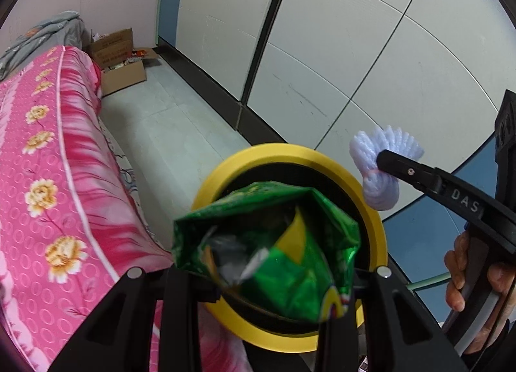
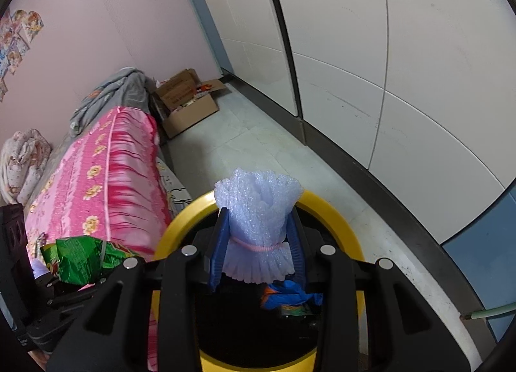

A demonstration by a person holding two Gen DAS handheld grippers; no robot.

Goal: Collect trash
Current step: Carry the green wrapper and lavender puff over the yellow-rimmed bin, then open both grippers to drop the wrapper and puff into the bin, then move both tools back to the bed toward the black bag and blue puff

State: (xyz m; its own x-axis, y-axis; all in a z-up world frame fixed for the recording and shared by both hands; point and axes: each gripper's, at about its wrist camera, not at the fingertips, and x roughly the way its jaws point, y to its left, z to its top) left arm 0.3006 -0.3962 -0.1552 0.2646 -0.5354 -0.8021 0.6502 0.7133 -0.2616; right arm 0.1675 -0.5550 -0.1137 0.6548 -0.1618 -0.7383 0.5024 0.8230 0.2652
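Left wrist view: the left hand-held gripper [image 1: 274, 275] is closed on a crumpled green snack bag [image 1: 271, 243], which fills the space between its fingers. Directly below and ahead of the bag stands a trash bin with a yellow rim [image 1: 377, 220] and a black interior. To the right of this hand-held gripper, the right hand-held gripper [image 1: 383, 159] clamps a bundle of pale lilac foam netting [image 1: 380, 165]; a person's hand [image 1: 477, 278] grips its handle. To the left lies a bed with a pink flowered cover [image 1: 48, 178]. Farther ahead, at the end of the bed, an open cardboard box [image 1: 122, 62] sits on the pale floor [image 1: 180, 120] beside white wall panels [image 1: 371, 49].

In the right wrist view, the right hand-held gripper [image 2: 258, 243] holds the foam netting [image 2: 258, 210] upright between its blue pads [image 2: 219, 249], narrow, pressing both sides of the bundle near a pink tie. The bundle hangs above the bin's opening, its yellow rim [image 2: 335, 220] showing around it. Blue and orange wrappers [image 2: 290, 294] already lie inside the bin. To the left and slightly lower, the green snack bag [image 2: 80, 259] appears in the left hand-held gripper.
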